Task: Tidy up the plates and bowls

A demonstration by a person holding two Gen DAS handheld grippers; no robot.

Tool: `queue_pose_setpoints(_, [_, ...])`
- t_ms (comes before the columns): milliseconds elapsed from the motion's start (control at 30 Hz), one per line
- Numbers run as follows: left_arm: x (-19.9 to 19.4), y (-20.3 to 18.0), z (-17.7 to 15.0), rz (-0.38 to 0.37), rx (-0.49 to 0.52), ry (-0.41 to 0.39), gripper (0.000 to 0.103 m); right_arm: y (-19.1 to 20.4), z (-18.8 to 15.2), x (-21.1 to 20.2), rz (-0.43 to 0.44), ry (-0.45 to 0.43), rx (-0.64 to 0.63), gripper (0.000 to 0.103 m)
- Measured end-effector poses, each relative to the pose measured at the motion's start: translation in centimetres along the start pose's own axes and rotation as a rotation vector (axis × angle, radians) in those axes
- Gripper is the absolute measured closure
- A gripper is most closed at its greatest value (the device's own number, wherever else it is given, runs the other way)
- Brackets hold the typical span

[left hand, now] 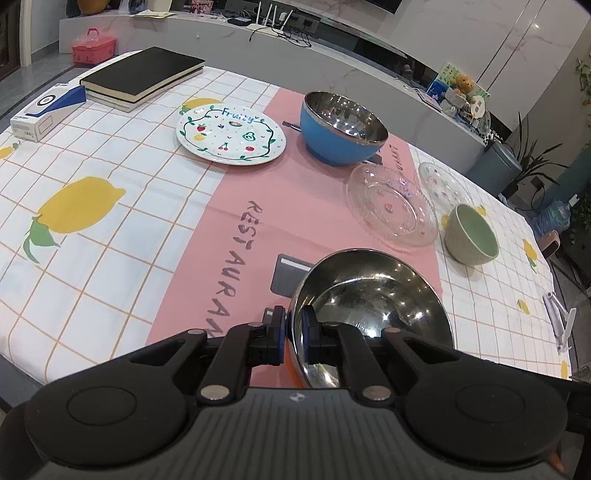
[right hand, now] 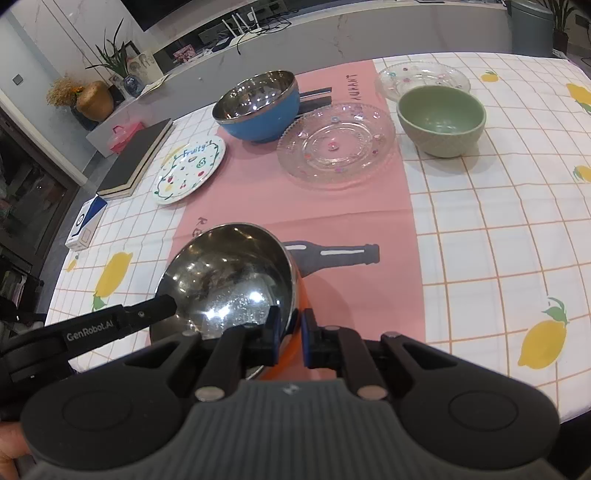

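Both grippers pinch the rim of one steel bowl with an orange outside (left hand: 373,291) (right hand: 229,273) near the table's front edge. My left gripper (left hand: 293,332) is shut on its left rim; its finger also shows in the right wrist view (right hand: 147,312). My right gripper (right hand: 290,332) is shut on its right rim. Farther back stand a blue steel bowl (left hand: 341,127) (right hand: 258,105), a green bowl (left hand: 471,234) (right hand: 441,118), a white "Fruity" plate (left hand: 231,133) (right hand: 190,168), a clear glass plate (left hand: 391,205) (right hand: 336,144) and a second glass dish (left hand: 445,182) (right hand: 421,75).
Black books (left hand: 142,75) and a blue-white box (left hand: 46,109) lie at the table's far left. A white folding stand (left hand: 561,321) sits at the right edge. A counter with routers and cables (left hand: 273,22) runs behind the table.
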State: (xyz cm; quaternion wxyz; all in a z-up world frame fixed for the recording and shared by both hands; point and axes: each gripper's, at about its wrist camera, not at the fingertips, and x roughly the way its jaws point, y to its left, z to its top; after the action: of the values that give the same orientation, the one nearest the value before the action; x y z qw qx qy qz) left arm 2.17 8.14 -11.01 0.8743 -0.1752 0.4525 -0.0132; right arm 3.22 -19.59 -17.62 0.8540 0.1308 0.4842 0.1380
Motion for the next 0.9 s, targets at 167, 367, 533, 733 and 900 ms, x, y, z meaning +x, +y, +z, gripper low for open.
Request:
queue_pose_setpoints(167, [0.5, -0.5, 0.6, 0.001, 0.013, 0.000, 0.094, 0.0, 0.6, 0.2, -0.011, -0.010, 0.003, 0.094])
queue_pose_setpoints(367, [1.1, -0.4, 0.7, 0.006, 0.016, 0.004, 0.094, -0.3, 0.7, 0.8, -0.018, 0.002, 0.010, 0.094])
queue_pose_setpoints(533, [0.9, -0.3, 1.0, 0.024, 0.019, 0.003, 0.094, 0.0, 0.6, 1.1, -0.012, 0.017, 0.011, 0.094])
queue_pose_setpoints(733, [0.6, 0.2, 1.2, 0.056, 0.012, -0.002, 0.094, 0.5, 0.8, 1.7, 0.008, 0.030, 0.014, 0.094])
queue_pose_setpoints(900, [-0.3, 0.8, 1.6, 0.076, 0.008, -0.029, 0.094, 1.3, 0.7, 2.3, 0.028, 0.050, 0.017, 0.094])
